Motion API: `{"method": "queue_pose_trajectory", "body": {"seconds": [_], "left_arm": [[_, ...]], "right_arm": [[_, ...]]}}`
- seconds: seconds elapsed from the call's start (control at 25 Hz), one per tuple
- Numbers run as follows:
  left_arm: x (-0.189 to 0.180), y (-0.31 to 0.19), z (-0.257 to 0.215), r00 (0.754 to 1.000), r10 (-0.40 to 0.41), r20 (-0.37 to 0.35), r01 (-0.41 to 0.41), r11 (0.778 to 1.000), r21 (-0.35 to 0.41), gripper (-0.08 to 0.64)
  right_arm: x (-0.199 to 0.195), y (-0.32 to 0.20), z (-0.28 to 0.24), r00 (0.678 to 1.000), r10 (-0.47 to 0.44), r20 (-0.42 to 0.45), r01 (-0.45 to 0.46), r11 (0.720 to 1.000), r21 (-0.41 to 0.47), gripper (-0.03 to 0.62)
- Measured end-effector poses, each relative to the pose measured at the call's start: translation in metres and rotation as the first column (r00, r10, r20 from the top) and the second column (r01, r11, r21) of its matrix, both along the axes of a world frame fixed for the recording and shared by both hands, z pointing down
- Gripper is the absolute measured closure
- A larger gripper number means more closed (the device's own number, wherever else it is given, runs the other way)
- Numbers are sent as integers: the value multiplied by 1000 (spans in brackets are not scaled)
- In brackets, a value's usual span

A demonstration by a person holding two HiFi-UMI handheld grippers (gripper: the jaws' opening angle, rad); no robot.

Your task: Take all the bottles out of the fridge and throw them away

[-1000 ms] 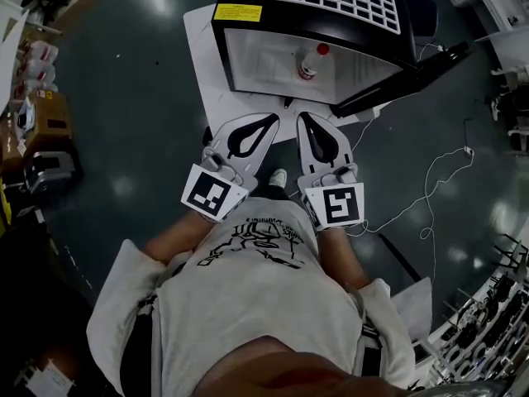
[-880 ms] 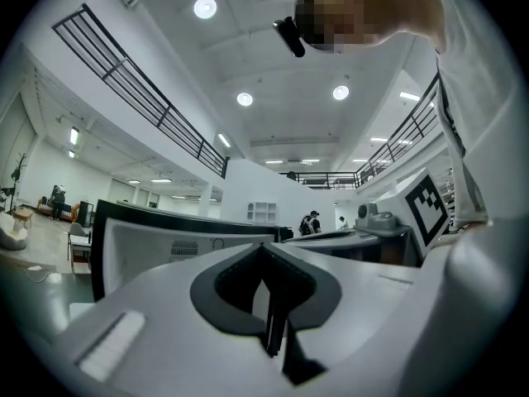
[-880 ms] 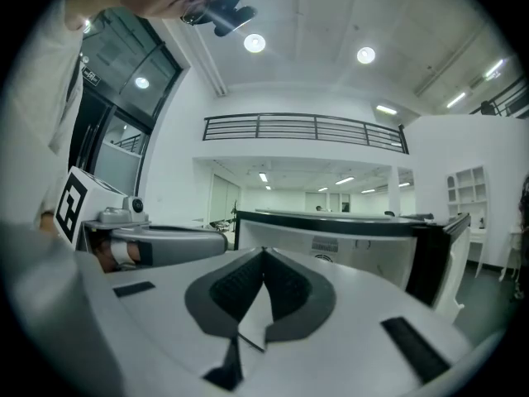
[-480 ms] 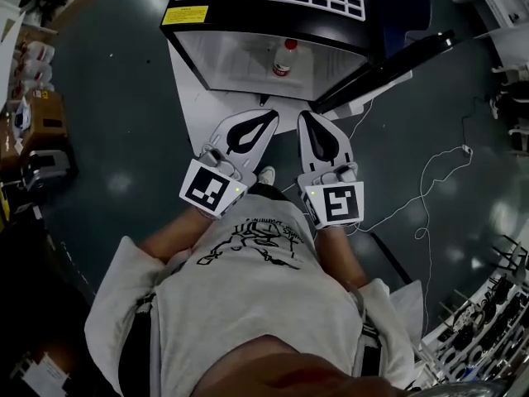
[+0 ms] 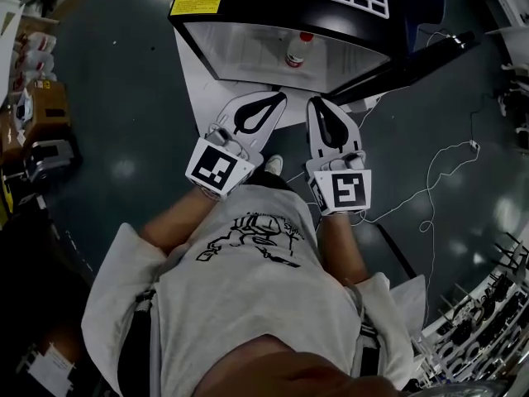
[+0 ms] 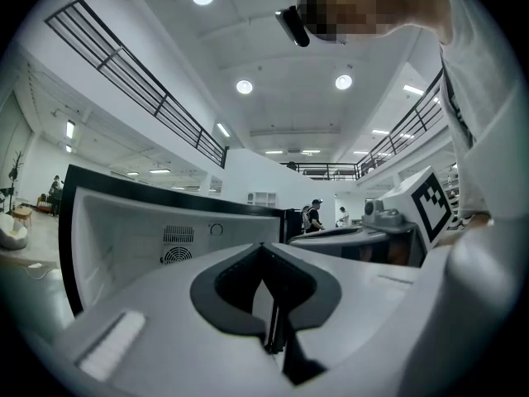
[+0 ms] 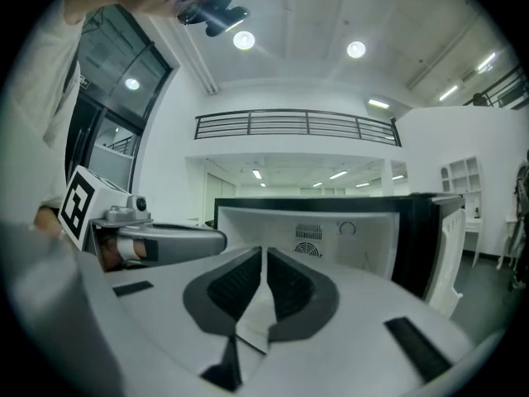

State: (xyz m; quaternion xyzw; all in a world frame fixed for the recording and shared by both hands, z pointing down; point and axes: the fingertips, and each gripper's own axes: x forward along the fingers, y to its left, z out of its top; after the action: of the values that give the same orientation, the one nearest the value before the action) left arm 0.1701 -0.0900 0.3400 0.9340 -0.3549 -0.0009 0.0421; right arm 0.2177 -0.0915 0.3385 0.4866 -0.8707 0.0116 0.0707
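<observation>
Head view: a pale, red-capped bottle (image 5: pixel 298 50) stands in the fridge (image 5: pixel 273 7), ahead of my left gripper (image 5: pixel 279 98) and right gripper (image 5: pixel 316 103), both pressed together.

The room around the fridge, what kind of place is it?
Probably a lab or workshop hall, not a home: a railed upper gallery, loose cable across the floor, and boxes at the side.

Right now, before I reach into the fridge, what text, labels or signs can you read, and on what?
Nothing reads clearly.
Yellow label on the top edge of the fridge: print too small.
Label on the bottle: blurred.
T-shirt print: stylised lettering, unreadable.
Marker cubes: square patterns, no words.
</observation>
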Motion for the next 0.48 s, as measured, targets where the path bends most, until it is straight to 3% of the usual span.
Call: {"method": "queue_pose_trajectory", "body": {"seconds": [0.36, 0.48], "left_arm": [[-4, -38, 29, 998, 39, 44, -40, 999, 31, 551], [-3, -52, 42, 998, 39, 50, -40, 999, 22, 551]], "right_arm": [[-2, -39, 39, 1000, 21, 2, -21, 1000, -7, 580], [-4, -57, 53, 1000, 23, 2, -23, 1000, -13, 541]]}}
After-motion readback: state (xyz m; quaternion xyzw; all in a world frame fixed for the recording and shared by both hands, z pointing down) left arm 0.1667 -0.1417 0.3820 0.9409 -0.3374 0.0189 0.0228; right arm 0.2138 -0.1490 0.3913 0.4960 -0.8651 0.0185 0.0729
